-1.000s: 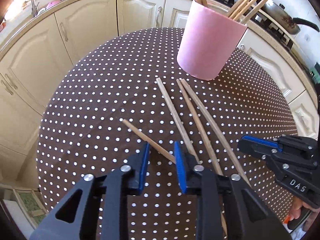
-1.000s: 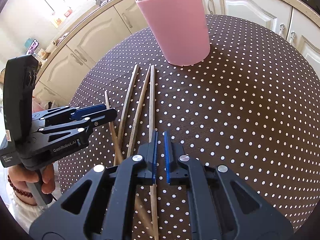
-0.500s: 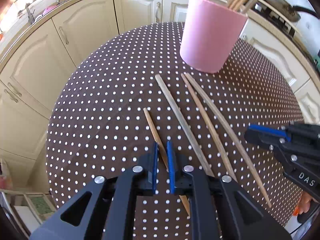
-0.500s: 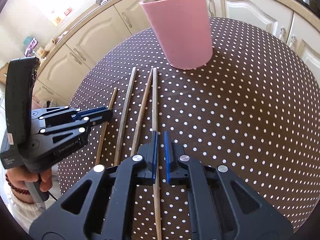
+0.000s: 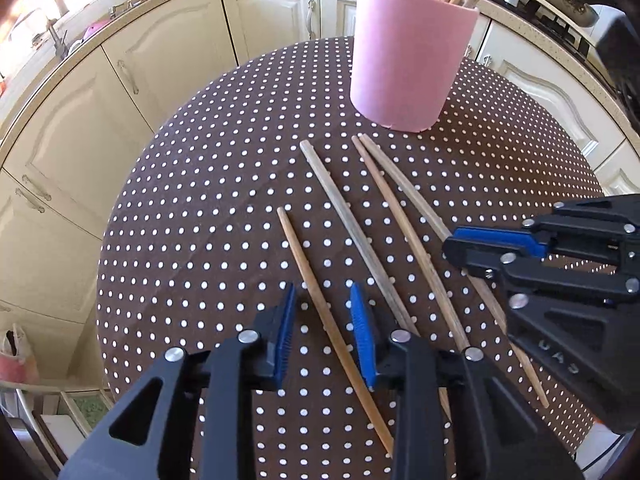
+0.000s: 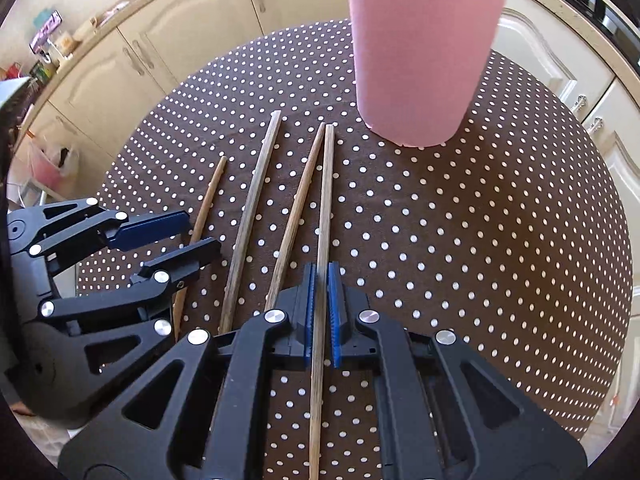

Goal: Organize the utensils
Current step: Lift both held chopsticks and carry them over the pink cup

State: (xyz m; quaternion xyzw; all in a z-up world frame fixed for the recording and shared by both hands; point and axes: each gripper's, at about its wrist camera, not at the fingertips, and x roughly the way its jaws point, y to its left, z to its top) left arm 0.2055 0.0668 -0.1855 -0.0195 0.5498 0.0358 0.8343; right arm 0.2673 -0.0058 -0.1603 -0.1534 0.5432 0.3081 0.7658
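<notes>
**Two chopsticks at the jaws, two lying free beside the pink cup**

Four chopsticks are lying roughly side by side on the dotted tablecloth (image 5: 192, 216), their far tips pointing towards the pink cup (image 5: 412, 52), which is standing upright with several sticks already leaning inside it. You are pinching the rightmost chopstick (image 6: 325, 200) in the right gripper (image 6: 321, 308): its blue pads are pressed onto the shaft near the middle of its length, with the near end running back under the gripper body. The leftmost chopstick (image 5: 320, 304) is lying between the pads of the left gripper (image 5: 325, 330), whose jaws have just been opening; a gap is showing on both sides of the stick, so it is not being gripped.

Risks from here, as judged:
- The pinched stick is long and thin, so it may be pivoting in the pads as you lift; a tilted far tip could strike the cup's rim and tip the cup.
- Its neighbour (image 6: 298, 204) is touching it, or nearly so, at the far end, and may be getting dragged along.
- The left pads are straddling a loose stick at an angle; closing off-centre may roll it away or skew it.
- The two grippers are working close together and could be colliding.

You are pointing both grippers steeply downward at the table, the left one slightly rolled, with the fourth chopstick (image 5: 352, 232) lying untouched between them.
</notes>
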